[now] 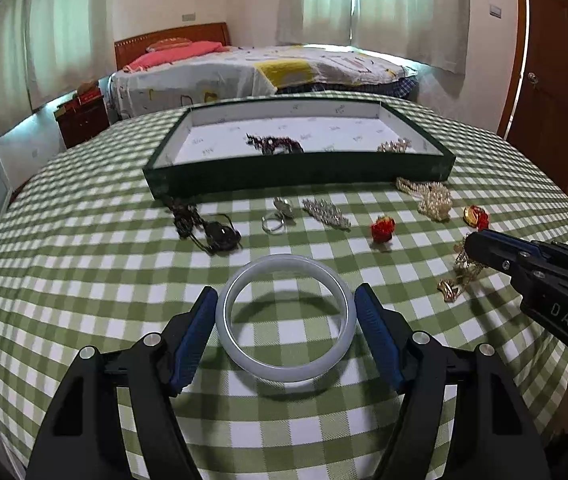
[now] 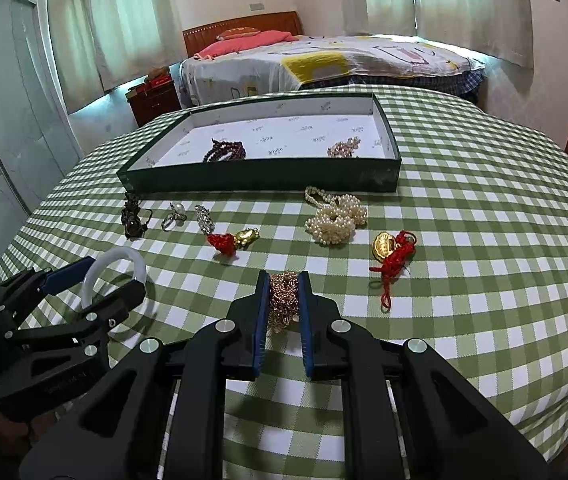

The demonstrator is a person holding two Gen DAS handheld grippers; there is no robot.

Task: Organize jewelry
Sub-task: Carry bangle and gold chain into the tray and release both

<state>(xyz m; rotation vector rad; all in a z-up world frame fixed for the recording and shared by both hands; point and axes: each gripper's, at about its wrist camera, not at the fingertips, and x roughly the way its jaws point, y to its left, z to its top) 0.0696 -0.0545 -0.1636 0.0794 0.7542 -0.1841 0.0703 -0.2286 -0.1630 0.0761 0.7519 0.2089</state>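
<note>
A pale jade bangle (image 1: pixel 285 316) lies on the checked tablecloth between the fingers of my left gripper (image 1: pixel 285 300), which touch its sides; it also shows in the right wrist view (image 2: pixel 114 276). My right gripper (image 2: pixel 284 292) is shut on a gold chain (image 2: pixel 284 300), which rests on the cloth. The dark green tray (image 1: pixel 299 168) stands farther back and holds a dark bead bracelet (image 1: pixel 276 145) and a small pearl piece (image 1: pixel 393 146).
On the cloth in front of the tray lie a dark pendant necklace (image 1: pixel 208 228), a ring (image 1: pixel 278 216), a crystal brooch (image 1: pixel 325 213), a pearl necklace (image 2: pixel 335 216) and two red-corded gold charms (image 2: pixel 236 240) (image 2: pixel 393 250). A bed stands behind the table.
</note>
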